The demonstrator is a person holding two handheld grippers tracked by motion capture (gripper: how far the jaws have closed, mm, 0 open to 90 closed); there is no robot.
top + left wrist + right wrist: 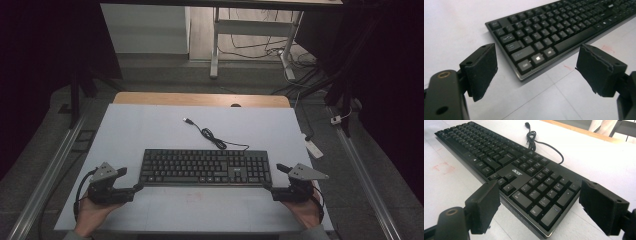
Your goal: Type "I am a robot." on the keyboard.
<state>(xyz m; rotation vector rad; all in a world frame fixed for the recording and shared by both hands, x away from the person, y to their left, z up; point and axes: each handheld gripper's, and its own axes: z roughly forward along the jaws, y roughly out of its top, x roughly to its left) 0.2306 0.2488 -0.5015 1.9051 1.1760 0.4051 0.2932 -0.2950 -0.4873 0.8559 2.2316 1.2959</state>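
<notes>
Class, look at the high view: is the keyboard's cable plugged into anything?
No: the cable of the keyboard lies coiled on the white table, its plug end loose.

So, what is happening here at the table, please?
A person holds a two-jaw gripper in each hand, one at each near corner of a black keyboard lying flat on the white table. The left gripper is open at the keyboard's left end and the right gripper is open at its right end. Neither is clamped on it yet. The keyboard's cable lies loosely coiled behind it, unplugged.
</notes>
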